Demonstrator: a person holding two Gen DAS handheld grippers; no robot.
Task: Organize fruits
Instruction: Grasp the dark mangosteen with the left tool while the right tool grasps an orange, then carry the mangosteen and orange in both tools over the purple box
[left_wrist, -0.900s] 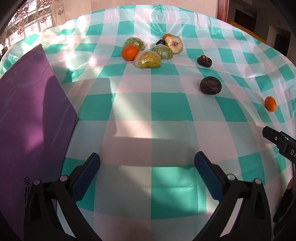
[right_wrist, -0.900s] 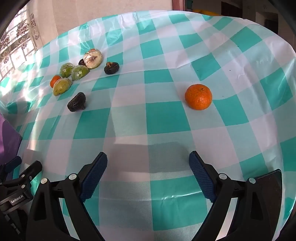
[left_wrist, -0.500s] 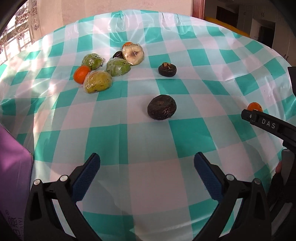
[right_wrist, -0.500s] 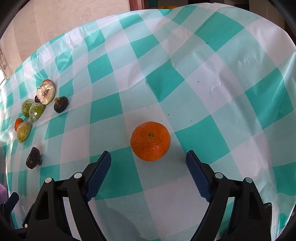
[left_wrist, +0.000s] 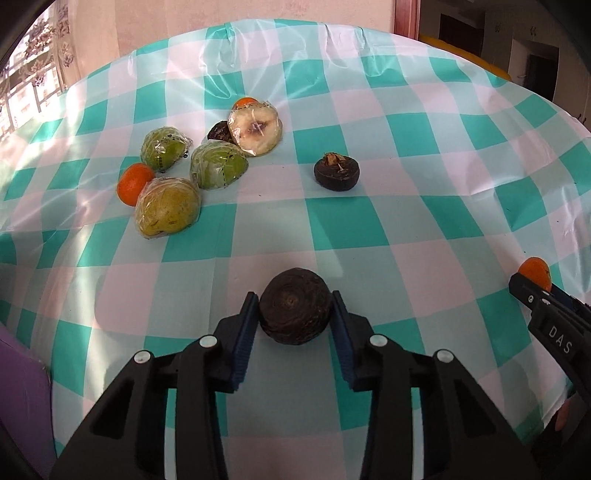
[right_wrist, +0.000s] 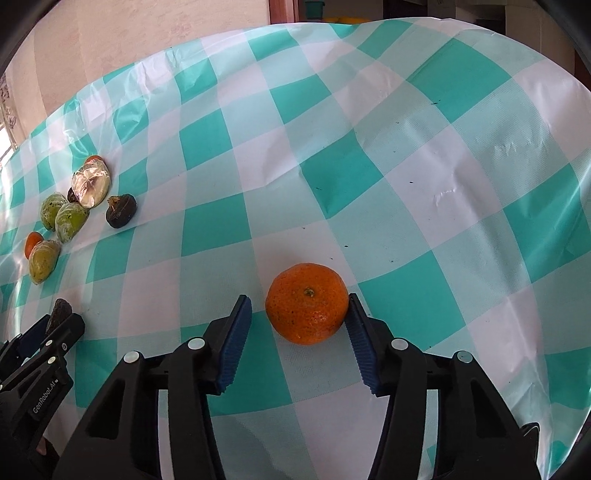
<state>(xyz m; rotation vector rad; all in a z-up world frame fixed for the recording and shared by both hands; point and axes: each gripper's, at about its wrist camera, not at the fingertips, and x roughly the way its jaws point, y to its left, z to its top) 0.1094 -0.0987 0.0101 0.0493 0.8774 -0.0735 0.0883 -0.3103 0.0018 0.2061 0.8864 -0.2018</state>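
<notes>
Both grippers have come down onto their fruits since half a second back, and both sets of jaws have just been closing. On the left, the left gripper (left_wrist: 294, 314) pinches the dark round fruit (left_wrist: 294, 311) on the checked tablecloth (left_wrist: 347, 229) — both blue pads press its flanks. It looks wrinkled and firm, light, likely a little soft under pressure, so a hold across its widest part suits it. Beyond sit the film-wrapped green fruits (left_wrist: 168, 211) (slippery in that wrap). To the right, the right gripper (right_wrist: 300, 319) brackets the mandarin (right_wrist: 306, 302): one pad touches its side, the other stands just clear — not yet a grip. Its peel is pebbly, giving and easily bruised. Readable writing: "DAS" in the left wrist view, "GenRobot.AI" (I think) in the right.
</notes>
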